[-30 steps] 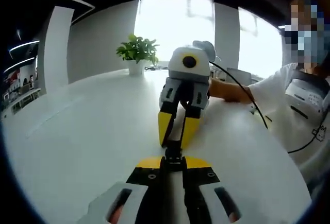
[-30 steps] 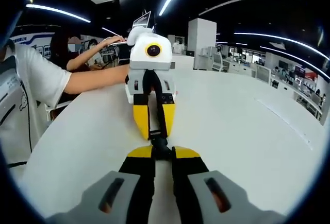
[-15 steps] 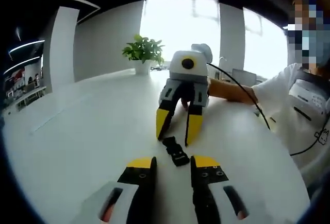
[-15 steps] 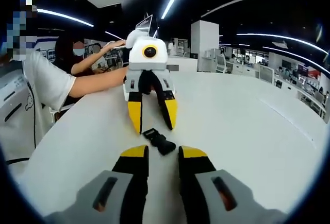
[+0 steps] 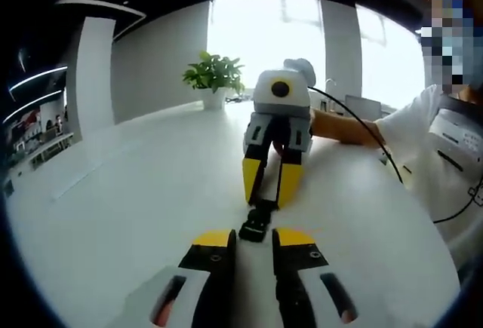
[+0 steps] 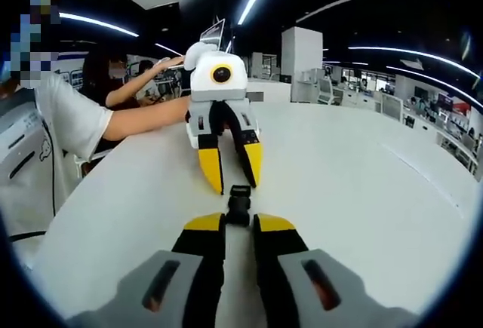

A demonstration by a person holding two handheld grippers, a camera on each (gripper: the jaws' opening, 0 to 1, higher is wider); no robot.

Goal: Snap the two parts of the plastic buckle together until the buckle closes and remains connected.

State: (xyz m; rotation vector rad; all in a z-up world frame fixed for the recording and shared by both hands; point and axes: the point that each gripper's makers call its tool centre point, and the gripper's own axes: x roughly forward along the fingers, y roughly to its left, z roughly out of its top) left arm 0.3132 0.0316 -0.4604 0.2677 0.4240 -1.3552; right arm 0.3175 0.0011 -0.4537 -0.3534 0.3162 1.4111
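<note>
- The buckle (image 5: 257,222) is a small black plastic piece lying on the white table (image 5: 136,192), just below the centre of the left gripper view; in the right gripper view we see it (image 6: 239,205) at a similar spot, slightly below centre.
- We read it as one joined piece, but the seam is too small for us to confirm that it has latched.
- The left gripper (image 5: 253,239) rises from the bottom of its own view with its yellow-tipped jaws slightly parted; the buckle's near end sits just in front of the tips, and we see nothing held between them, so we call it released.
- In the right gripper view, that left gripper (image 6: 232,176) comes down from the upper centre, jaws spread, tips just beyond the buckle's far end.
- The right gripper (image 6: 239,224) rises from the bottom of its own view; the buckle's near end lies at the narrow gap between its tips, and we cannot tell whether it pinches the buckle or merely touches it.
- In the left gripper view, the right gripper (image 5: 269,191) points down toward the buckle's far end, jaws narrowly apart.
- A potted plant (image 5: 215,78) stands on the table in the upper middle of the left gripper view.
- A person in a white shirt (image 5: 441,147) fills the right edge of that view.
</note>
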